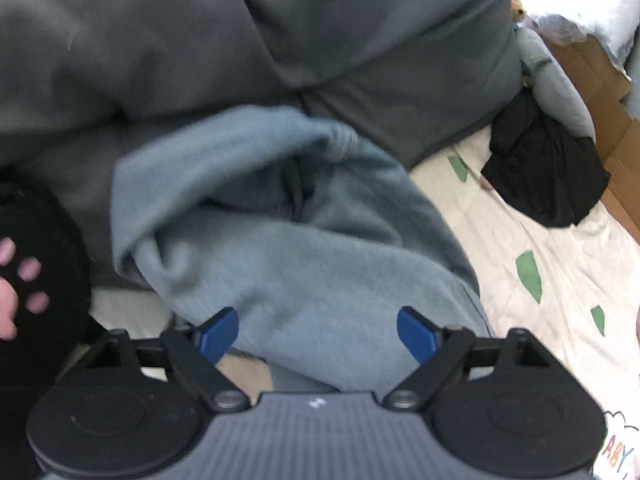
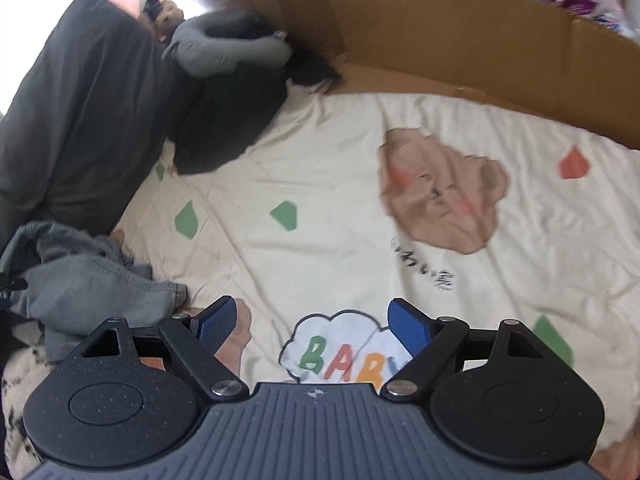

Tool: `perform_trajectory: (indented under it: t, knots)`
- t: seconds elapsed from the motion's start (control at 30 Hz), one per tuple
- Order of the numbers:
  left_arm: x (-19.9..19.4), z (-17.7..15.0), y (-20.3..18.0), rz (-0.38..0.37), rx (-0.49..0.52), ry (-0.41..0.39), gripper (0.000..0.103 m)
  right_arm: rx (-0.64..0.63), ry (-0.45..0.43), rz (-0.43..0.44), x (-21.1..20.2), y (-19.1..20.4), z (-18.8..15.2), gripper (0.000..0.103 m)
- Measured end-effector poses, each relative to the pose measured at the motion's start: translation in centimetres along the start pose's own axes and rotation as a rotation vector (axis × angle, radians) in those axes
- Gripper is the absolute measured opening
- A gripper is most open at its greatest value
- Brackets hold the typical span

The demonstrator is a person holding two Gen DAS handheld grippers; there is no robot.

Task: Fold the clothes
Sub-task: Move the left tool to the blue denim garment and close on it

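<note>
Blue-grey garment lies crumpled on the sheet, unfolded. Left gripper above it and right gripper beside it gape empty; folding remains.

Right hand-held gripper open above a printed bed sheet
Its blue pads stand wide apart with nothing between them, over a "BABY" cloud print; a crumpled blue-grey garment lies at left, a cardboard box behind.

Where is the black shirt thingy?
In the left wrist view, the crumpled black garment lies at the right on the cream sheet, against the cardboard.
</note>
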State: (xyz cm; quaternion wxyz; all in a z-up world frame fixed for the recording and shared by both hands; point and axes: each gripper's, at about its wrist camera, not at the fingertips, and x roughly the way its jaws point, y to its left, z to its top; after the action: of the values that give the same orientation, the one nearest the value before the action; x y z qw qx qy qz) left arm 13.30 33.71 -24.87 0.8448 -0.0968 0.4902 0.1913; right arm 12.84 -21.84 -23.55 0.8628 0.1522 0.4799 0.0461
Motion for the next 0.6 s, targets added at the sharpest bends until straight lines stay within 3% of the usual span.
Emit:
perform_trajectory:
  t: [0.27, 0.47, 0.6]
  knots:
    - [3.6, -3.4, -0.7, -0.062, 0.016, 0.081, 0.091, -0.031, 0.071, 0.07, 5.7, 0.7, -1.7, 0.087]
    - [5.5, -4.5, 0.4, -0.09, -0.054, 0.111, 0.095, -0.095, 0.11, 0.133, 9.1, 2.4, -2.4, 0.087]
    - [6.0, -4.6, 0.8, -0.133, -0.058, 0.074, 0.087, -0.142, 0.128, 0.159, 11.0, 3.8, -2.5, 0.087]
